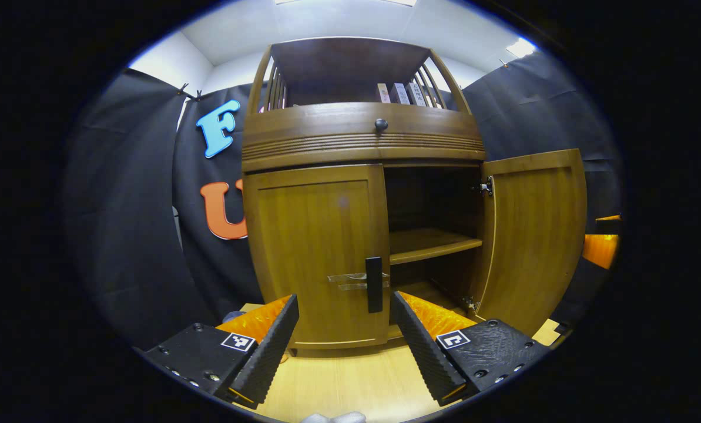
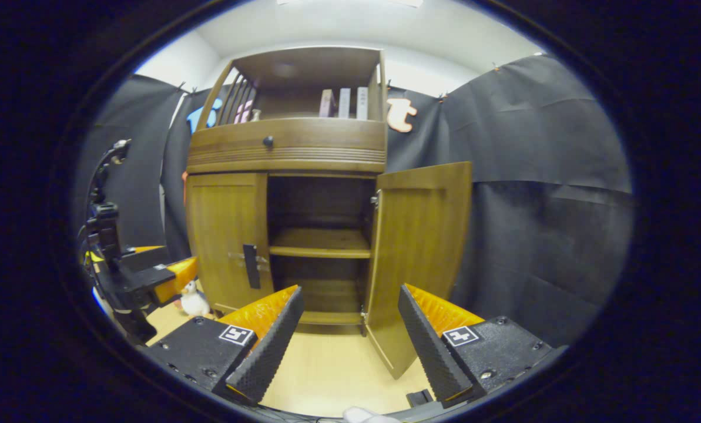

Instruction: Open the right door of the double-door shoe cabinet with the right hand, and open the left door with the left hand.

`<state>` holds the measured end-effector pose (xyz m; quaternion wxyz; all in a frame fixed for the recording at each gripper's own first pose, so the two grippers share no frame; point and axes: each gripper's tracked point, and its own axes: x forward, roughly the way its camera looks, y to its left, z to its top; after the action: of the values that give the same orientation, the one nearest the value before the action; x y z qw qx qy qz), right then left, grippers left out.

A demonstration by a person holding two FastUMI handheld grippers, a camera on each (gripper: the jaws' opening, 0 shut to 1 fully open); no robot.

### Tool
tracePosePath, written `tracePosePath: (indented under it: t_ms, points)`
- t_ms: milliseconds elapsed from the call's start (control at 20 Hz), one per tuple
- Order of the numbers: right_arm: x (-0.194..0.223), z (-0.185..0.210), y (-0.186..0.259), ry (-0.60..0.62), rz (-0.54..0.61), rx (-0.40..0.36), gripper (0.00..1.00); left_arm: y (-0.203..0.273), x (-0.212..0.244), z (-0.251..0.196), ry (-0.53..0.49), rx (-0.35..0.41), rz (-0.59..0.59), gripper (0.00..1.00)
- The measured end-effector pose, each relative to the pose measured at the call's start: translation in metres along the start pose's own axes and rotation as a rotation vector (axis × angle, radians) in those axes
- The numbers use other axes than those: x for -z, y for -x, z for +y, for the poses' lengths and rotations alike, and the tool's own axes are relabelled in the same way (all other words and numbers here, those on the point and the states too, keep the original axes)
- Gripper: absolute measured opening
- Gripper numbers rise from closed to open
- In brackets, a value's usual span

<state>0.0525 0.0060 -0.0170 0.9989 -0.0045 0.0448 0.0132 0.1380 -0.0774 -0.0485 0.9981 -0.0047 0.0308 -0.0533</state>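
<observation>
The wooden shoe cabinet (image 1: 362,138) (image 2: 285,147) stands ahead on the pale floor. Its right door (image 1: 535,235) (image 2: 421,247) is swung wide open, showing dark shelves (image 1: 432,244) (image 2: 319,242) inside. The left door (image 1: 315,252) (image 2: 224,235) is flat against the frame, with a black vertical handle (image 1: 374,284) (image 2: 250,265) at its inner edge. My left gripper (image 1: 344,346) is open, a short way in front of that handle. My right gripper (image 2: 350,346) is open too, back from the cabinet and holding nothing. The left gripper (image 2: 133,276) also appears at the left of the right gripper view.
Several books (image 1: 400,94) (image 2: 344,103) stand on the cabinet's top shelf, above a drawer with a round knob (image 1: 381,124) (image 2: 267,141). A small white toy (image 2: 194,301) sits on the floor by the cabinet's left corner. Black cloth walls (image 2: 532,205) surround the booth.
</observation>
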Motion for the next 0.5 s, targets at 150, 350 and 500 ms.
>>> tracePosePath:
  t_ms: [150, 350, 500]
  points:
    - [-0.002, -0.002, -0.013, 0.034, 0.025, -0.008, 1.0, -0.046, 0.011, -0.016, 0.019, 0.012, -0.015, 0.96]
    - [0.002, -0.009, -0.022, 0.06, 0.066, -0.001, 1.0, -0.106, 0.02, -0.032, 0.051, 0.013, -0.028, 0.96]
    - [0.003, -0.014, -0.025, 0.085, 0.09, 0.013, 1.0, -0.148, 0.035, -0.034, 0.061, -0.006, -0.01, 0.94]
